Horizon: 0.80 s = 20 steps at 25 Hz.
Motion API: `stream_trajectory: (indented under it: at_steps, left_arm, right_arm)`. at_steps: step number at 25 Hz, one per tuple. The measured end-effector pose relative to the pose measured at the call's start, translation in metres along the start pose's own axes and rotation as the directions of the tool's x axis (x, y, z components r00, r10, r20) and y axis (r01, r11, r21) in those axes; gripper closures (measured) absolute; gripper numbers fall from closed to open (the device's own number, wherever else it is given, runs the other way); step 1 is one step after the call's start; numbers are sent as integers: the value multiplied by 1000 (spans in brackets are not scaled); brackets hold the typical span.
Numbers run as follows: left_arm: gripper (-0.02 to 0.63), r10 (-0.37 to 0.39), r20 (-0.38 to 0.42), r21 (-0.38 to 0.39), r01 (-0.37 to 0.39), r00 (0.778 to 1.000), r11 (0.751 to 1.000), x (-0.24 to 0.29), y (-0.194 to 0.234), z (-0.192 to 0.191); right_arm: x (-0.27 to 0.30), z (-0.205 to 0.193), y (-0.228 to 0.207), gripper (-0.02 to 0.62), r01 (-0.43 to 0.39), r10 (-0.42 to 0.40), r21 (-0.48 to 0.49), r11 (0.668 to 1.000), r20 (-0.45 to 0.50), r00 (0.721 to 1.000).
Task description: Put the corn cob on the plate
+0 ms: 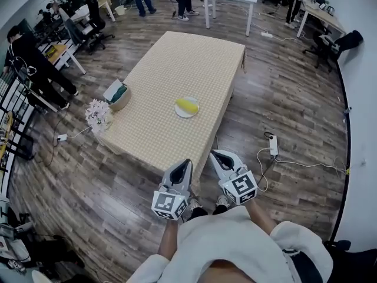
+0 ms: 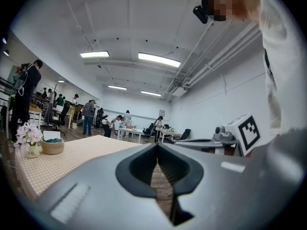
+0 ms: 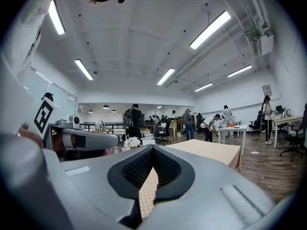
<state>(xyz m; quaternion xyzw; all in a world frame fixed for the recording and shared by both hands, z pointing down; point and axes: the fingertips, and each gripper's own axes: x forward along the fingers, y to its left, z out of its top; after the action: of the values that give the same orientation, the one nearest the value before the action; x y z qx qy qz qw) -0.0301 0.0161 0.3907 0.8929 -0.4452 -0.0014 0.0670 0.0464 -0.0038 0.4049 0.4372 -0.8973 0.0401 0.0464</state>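
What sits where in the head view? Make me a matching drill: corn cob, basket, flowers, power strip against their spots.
Things:
1 corn cob
2 basket
3 flowers
4 power strip

Places:
A floor, right of the table
B on the plate
C table's near-left corner
D table's left edge, beyond the flowers

Pairs: 1-B, 2-D, 3-C, 4-A

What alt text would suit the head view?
A yellow corn cob lies on a round white plate on a beige checked table. Short of the table's near end, a person holds the grey left gripper and right gripper, both shut and empty.
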Motion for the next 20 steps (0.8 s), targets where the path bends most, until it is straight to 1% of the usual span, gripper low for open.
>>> stream_trajectory:
  at_steps: [6,20]
  left_arm:
    - [598,-6,5,12,6,1000,1000,0,2,6]
    - [598,11,23,31,-12,1000,999,-3,7,14]
  right_arm:
    - [4,8,1,600,2,-2,-10,1000,15,1000]
    - [13,15,7,598,-19,20,-30,999,33,999]
